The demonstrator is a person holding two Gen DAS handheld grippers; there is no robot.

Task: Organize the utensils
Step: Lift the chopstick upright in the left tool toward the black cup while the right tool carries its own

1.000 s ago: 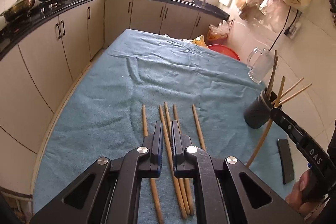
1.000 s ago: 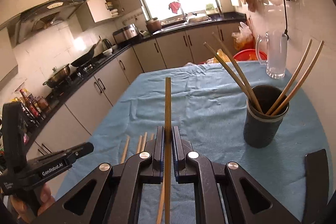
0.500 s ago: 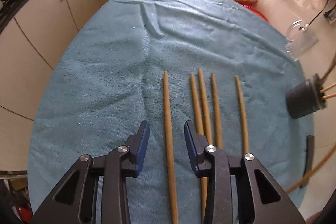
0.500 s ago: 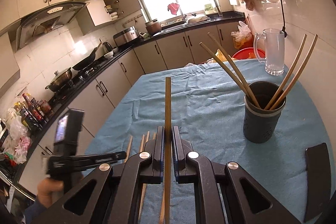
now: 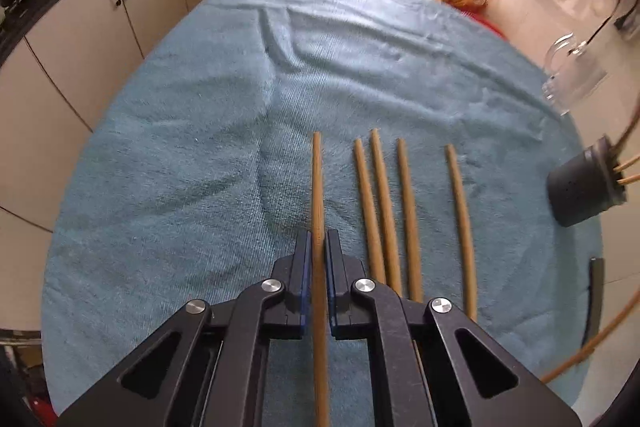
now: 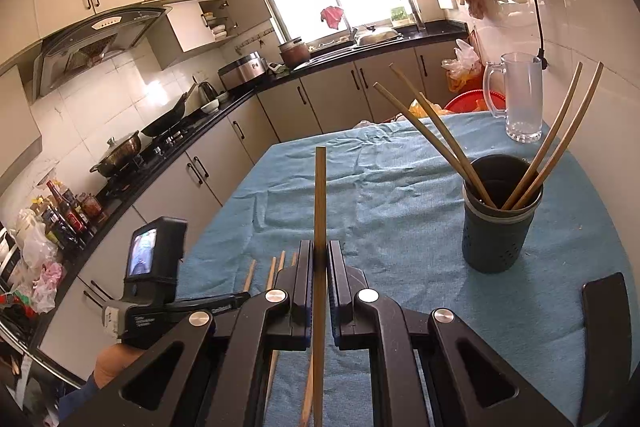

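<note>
Clamping one long bamboo chopstick [image 5: 317, 187] each, left gripper [image 5: 318, 247] low beside four loose chopsticks [image 5: 384, 203], right gripper [image 6: 319, 259] raised, its upright wooden chopstick [image 6: 320, 203] left of dark cylindrical holder [image 6: 500, 223], blue towel-covered table [image 5: 180, 131] bare toward far edge.

Black left gripper [image 5: 318, 255], blue-lined jaws, silver screws.

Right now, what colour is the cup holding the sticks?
The cup is dark blue-grey, with tiny holes near its base. The right wrist view shows it best.
</note>
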